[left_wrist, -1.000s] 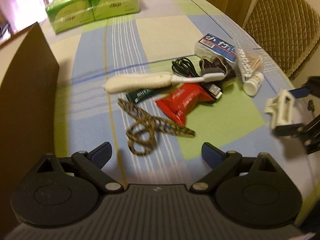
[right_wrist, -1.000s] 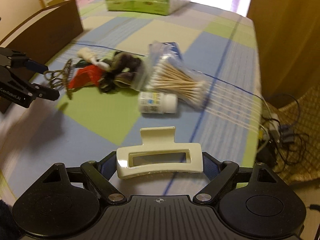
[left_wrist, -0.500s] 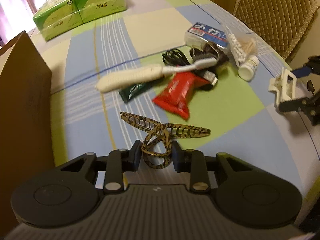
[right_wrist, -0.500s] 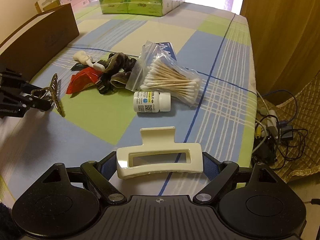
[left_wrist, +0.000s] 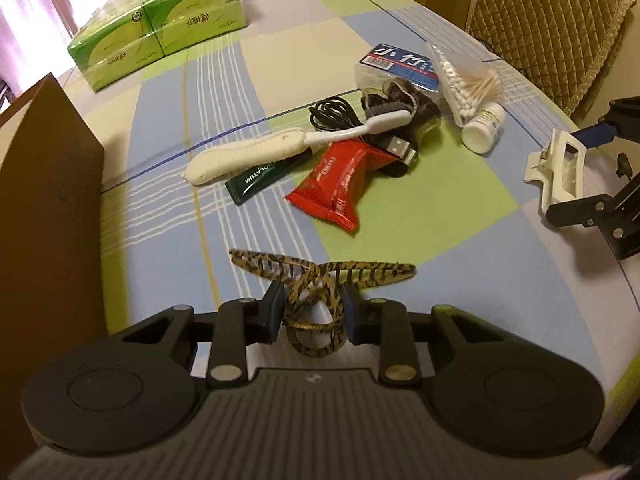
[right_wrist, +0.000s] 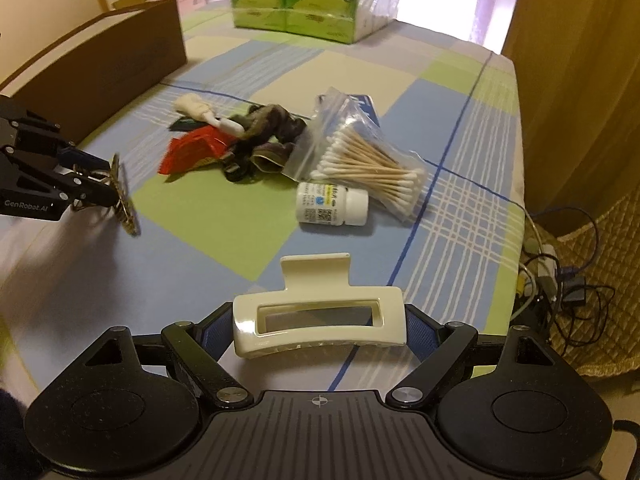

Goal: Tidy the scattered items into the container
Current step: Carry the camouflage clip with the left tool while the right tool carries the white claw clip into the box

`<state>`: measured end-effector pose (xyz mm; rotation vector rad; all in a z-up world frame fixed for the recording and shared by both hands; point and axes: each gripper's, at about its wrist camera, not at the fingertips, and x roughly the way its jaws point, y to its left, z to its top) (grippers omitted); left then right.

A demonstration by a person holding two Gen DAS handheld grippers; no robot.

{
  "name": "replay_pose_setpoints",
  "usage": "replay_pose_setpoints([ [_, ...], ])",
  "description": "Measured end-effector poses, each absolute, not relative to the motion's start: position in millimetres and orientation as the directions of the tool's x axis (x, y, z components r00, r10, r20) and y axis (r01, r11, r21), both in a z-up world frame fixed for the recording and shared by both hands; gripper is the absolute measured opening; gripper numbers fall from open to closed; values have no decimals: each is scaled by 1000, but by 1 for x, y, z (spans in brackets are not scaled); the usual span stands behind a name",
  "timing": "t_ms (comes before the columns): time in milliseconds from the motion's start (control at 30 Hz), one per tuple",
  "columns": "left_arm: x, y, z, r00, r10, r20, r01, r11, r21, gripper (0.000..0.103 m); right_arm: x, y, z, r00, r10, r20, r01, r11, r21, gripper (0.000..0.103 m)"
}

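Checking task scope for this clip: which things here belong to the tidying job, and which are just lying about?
Job: patterned hair clip in left gripper; cream claw clip in right gripper; toothbrush; red packet; cotton swabs; pill bottle; brown box.
Bystanders: green tissue packs; chair.

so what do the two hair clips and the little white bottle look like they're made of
Cream hair clip: probably hard plastic, glossy, with bright highlights along its smooth edges. Patterned hair clip: thin and stiff, with a brown tortoiseshell print; likely plastic, though metal can't be ruled out. White bottle: opaque matte plastic with a printed paper label.
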<state>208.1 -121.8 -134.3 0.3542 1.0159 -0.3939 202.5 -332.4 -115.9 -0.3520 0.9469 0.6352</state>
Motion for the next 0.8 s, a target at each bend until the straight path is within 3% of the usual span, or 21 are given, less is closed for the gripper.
replay_pose_setpoints([
  [467,164,-101,-60,574,-244,-781,451,891,54,25,181,-302,-63,479,412,-775,-628,778,25,88],
  [800,147,-7,8,659,-284,-696,446,893,58,25,137,-195,-2,481,585,-653,-706,700,108,88],
])
